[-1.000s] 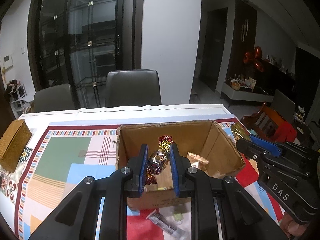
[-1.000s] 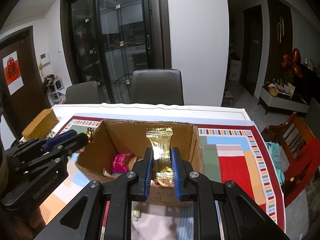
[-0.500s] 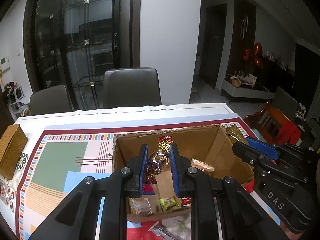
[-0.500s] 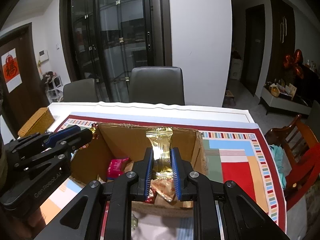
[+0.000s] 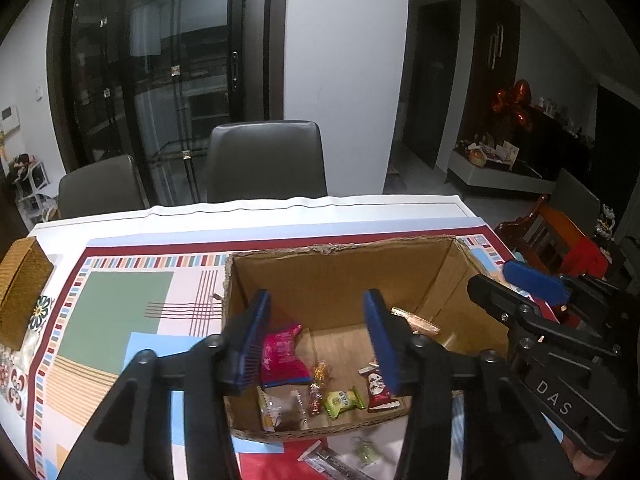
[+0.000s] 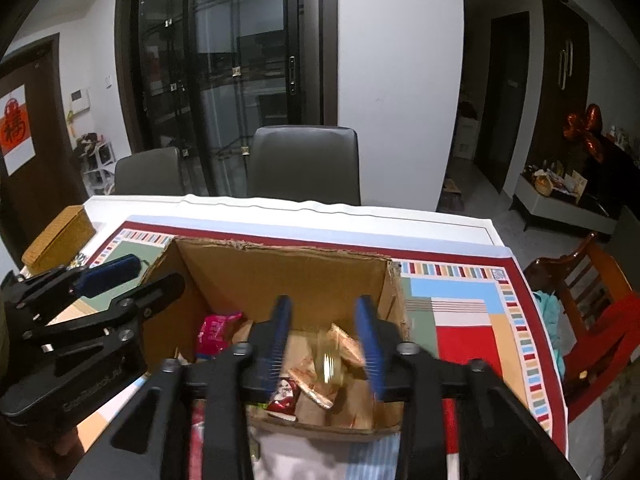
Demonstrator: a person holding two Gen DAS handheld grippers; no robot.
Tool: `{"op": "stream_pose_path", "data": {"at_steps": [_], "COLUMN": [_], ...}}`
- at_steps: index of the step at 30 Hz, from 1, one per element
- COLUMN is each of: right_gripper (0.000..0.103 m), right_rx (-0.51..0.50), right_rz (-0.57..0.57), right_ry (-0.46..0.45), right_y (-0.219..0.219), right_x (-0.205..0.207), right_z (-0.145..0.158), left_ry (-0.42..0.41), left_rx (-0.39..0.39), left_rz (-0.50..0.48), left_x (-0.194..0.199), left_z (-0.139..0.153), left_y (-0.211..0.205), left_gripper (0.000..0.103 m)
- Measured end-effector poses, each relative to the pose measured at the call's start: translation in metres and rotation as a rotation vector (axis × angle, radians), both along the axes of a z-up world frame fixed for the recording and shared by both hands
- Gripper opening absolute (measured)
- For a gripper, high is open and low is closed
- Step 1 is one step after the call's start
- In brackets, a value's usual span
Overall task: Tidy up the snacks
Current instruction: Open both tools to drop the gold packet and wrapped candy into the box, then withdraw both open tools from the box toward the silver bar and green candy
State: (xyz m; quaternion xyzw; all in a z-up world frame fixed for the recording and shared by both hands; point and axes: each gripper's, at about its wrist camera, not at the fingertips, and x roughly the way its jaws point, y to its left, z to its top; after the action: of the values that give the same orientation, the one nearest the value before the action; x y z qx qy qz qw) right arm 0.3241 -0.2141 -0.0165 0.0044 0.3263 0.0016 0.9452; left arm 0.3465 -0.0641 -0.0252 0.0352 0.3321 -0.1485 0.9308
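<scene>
An open cardboard box (image 5: 344,276) stands on the patterned tablecloth; it also shows in the right wrist view (image 6: 280,276). My left gripper (image 5: 318,340) is open and empty above the box's near left part. My right gripper (image 6: 325,338) is open above the box's right part, and a gold snack packet (image 6: 330,366) blurs as it falls between its fingers. Inside lie a pink packet (image 5: 282,354), a red packet (image 5: 378,390), a green sweet (image 5: 342,400) and other wrapped snacks.
A woven golden box (image 5: 18,284) sits at the table's left edge. Loose snacks (image 5: 332,458) lie on the cloth in front of the box. Two grey chairs (image 5: 266,160) stand behind the table. A wooden chair with red cloth (image 5: 568,248) is at the right.
Both grippers have opened over the box. The foil-wrapped sweet has left my left gripper and the gold packet has dropped from my right gripper into the box.
</scene>
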Motion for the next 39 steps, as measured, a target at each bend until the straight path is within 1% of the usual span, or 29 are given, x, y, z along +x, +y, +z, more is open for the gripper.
{"op": "stream_pose_path", "data": {"at_steps": [1,2,5,6,11,15,19,26,28,32,39], "right_gripper": [0.043,0.046,0.058,0.062,0.063,0.063,0.063,0.063,0.063,0.063,0.063], "right_rx": [-0.002,-0.003,-0.001,-0.001,0.001,0.0,0.002,0.01,0.011,0.031,0.04], "right_rz": [-0.007,-0.012,-0.028,-0.034,-0.048,-0.047,-0.048,-0.05,-0.05,-0.053,-0.057], "right_ry": [-0.002,-0.003,-0.011,-0.014,-0.022,-0.023,-0.03,-0.037,-0.037,-0.028,-0.026], "right_y": [-0.001,-0.002,-0.004,-0.005,-0.005,-0.006,-0.007,-0.009,-0.009,-0.012,-0.014], "right_x": [0.0,-0.001,-0.004,-0.006,-0.012,-0.014,-0.018,-0.031,-0.034,-0.042,-0.054], "right_z": [0.0,0.001,0.002,0.003,0.006,0.007,0.007,0.009,0.009,0.008,0.006], "left_ry": [-0.004,-0.01,-0.023,-0.03,-0.042,-0.041,-0.036,-0.056,-0.056,-0.072,-0.089], "left_rx": [0.003,0.005,0.014,0.017,0.022,0.014,0.006,0.01,-0.001,-0.001,0.0], "left_rz": [0.004,0.011,0.031,0.039,0.044,0.062,0.073,0.081,0.087,0.095,0.116], "left_x": [-0.001,-0.002,-0.005,-0.007,-0.015,-0.019,-0.025,-0.038,-0.043,-0.054,-0.069], "left_z": [0.0,0.001,0.003,0.004,0.006,0.009,0.011,0.015,0.017,0.02,0.019], "left_y": [0.0,0.001,0.003,0.004,0.007,0.01,0.014,0.015,0.016,0.016,0.018], "left_gripper": [0.057,0.062,0.077,0.079,0.079,0.082,0.082,0.082,0.082,0.082,0.082]}}
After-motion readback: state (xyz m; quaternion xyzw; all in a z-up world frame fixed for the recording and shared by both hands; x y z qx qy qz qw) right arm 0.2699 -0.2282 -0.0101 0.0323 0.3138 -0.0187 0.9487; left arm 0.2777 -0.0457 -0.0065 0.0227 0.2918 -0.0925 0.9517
